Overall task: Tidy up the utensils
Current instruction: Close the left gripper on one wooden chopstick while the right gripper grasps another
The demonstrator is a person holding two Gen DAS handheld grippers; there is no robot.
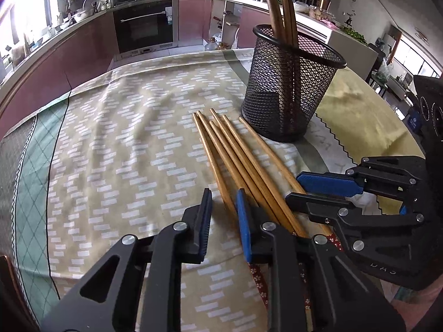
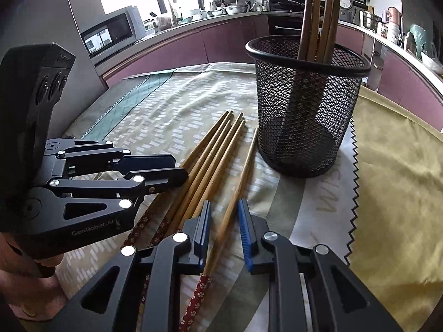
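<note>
Several wooden chopsticks (image 1: 235, 155) with red flowered ends lie side by side on the patterned tablecloth (image 1: 124, 138), in front of a black mesh holder (image 1: 288, 94) that has several chopsticks standing in it. My left gripper (image 1: 224, 221) is open, low over the cloth, its right finger beside the leftmost chopsticks. My right gripper (image 2: 224, 227) is open and straddles one separate chopstick (image 2: 238, 188) that lies apart to the right of the bundle (image 2: 205, 166). The holder (image 2: 304, 105) stands just beyond. Each gripper shows in the other's view: the right (image 1: 313, 191), the left (image 2: 177, 168).
A yellow-green cloth (image 2: 393, 179) with a zigzag edge covers the table's right side. Kitchen counters, an oven (image 1: 144, 25) and a microwave (image 2: 110, 33) line the room behind the table.
</note>
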